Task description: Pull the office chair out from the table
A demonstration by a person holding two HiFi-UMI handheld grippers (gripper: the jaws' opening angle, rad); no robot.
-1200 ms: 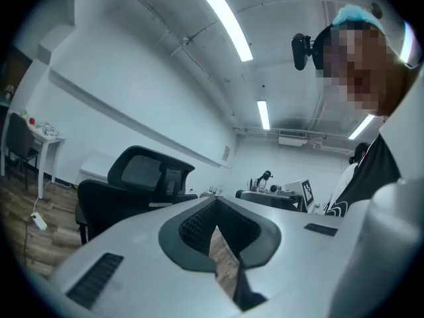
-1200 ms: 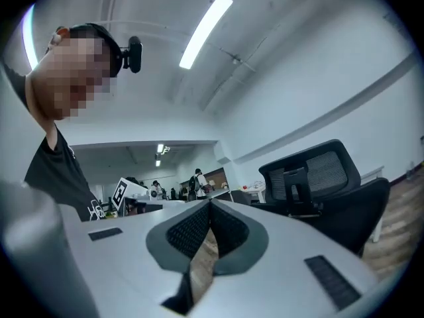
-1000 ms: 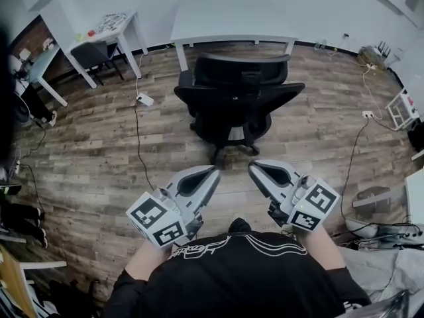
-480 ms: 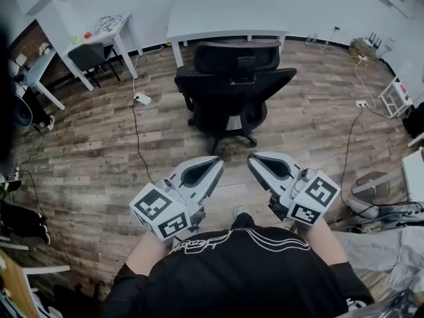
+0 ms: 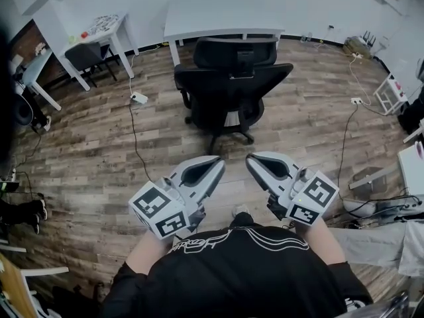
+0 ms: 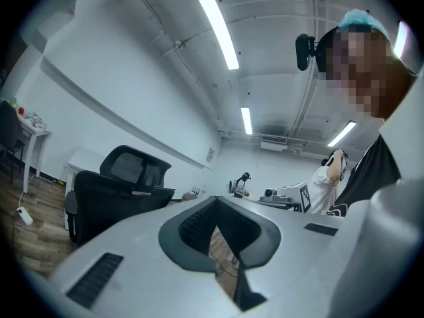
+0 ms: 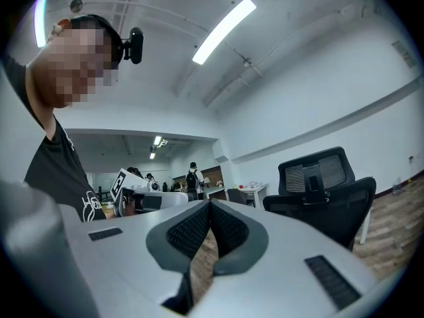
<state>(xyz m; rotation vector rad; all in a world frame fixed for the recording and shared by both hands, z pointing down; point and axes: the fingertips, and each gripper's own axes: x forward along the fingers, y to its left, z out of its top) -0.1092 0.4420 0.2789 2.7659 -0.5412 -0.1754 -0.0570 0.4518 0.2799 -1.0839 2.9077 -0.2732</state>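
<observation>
The black office chair (image 5: 232,85) stands straight ahead of both grippers, well apart from them, and neither gripper touches it. Its backrest and headrest are turned toward the grippers. The seat is on the far side, near the white table (image 5: 225,12) that stands beyond the chair against the wall.

The left gripper (image 5: 216,162) and the right gripper (image 5: 250,159) are side by side close in front of the person's black shirt (image 5: 232,270), with the tips leaning a little toward each other. The jaws of both are closed together and nothing is between them.

In the left gripper view the chair (image 6: 112,191) is to the left of the jaws. In the right gripper view it (image 7: 324,184) is to the right of them.

Ahead and to the left of the left gripper, a white power strip (image 5: 139,99) with a cable lies on the wooden floor (image 5: 86,144). Further left stands a second white table (image 5: 99,28).
</observation>
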